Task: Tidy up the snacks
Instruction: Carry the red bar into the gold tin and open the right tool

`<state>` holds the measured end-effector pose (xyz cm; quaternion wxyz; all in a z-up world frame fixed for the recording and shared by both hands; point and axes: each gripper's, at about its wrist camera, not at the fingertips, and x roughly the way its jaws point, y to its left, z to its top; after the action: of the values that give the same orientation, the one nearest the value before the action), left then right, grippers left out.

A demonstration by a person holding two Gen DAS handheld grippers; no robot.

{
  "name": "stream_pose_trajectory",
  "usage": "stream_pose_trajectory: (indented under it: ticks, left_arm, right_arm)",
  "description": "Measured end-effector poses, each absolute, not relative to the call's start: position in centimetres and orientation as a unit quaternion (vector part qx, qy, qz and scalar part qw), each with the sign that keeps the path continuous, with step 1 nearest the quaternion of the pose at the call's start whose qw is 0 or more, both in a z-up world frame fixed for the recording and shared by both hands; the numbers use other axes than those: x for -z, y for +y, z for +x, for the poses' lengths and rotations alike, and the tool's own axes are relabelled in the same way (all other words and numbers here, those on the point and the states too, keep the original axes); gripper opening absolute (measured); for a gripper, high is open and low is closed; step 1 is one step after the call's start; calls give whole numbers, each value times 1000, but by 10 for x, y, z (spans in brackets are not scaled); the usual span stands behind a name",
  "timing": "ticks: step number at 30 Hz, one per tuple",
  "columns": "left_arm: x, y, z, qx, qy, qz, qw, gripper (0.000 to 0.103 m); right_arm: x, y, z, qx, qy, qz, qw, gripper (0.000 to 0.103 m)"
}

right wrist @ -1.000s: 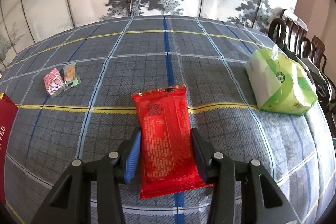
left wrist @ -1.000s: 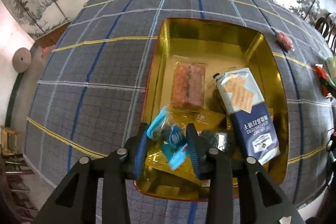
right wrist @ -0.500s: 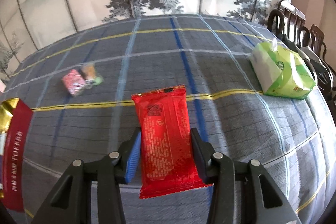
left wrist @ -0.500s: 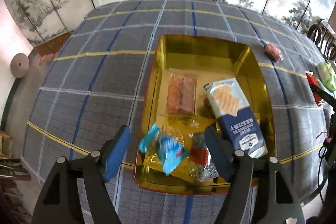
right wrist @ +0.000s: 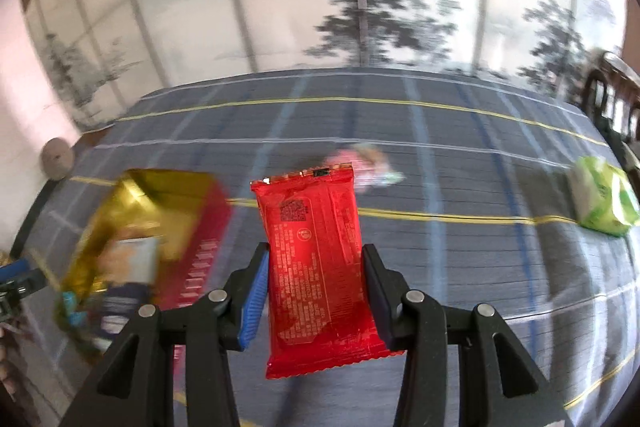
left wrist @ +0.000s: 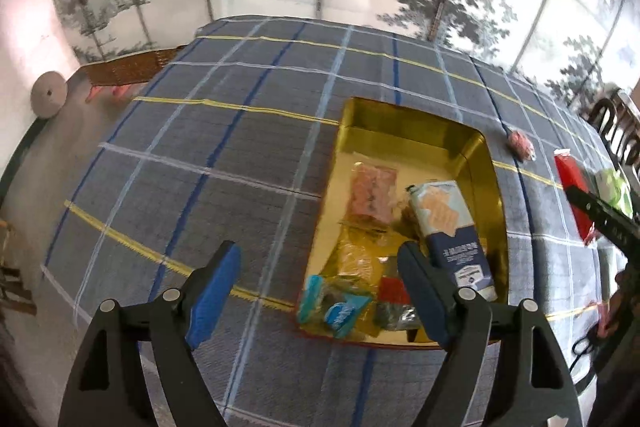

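Item: flat red foil snack packet (right wrist: 316,259), pinched by our right gripper (right wrist: 314,291), long axis along its fingers | Destination: gold rectangular tin (right wrist: 132,203) at 9 o'clock, over plaid tabletop (right wrist: 460,187) | Left gripper (left wrist: 320,279): fingers opening, nothing between, beside tin.

A grey tablecloth (left wrist: 248,163) checked in blue, white and yellow lies under both grippers. Behind it, far ahead of the fingers, stands a pale folding screen (right wrist: 360,11) painted with grey trees. A round grey disc (left wrist: 49,94) sits off to the far left, and dark wooden chairs (right wrist: 612,95) crowd the right edge
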<state>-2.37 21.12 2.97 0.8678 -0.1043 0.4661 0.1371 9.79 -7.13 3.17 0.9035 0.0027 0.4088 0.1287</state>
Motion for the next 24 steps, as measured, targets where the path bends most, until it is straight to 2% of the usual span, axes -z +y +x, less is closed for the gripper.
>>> stream_pose_trajectory:
  ticks: [9,24]
  left_arm:
    - [-30,236,-49,-167,462,-133,861,78]
    - [-29,264,-78,-193,460,-167,850,78]
  right_arm:
    - [-34,22,63,-205,421,-43,882,45]
    - [-13,101,48,-215,463,-68,857,45]
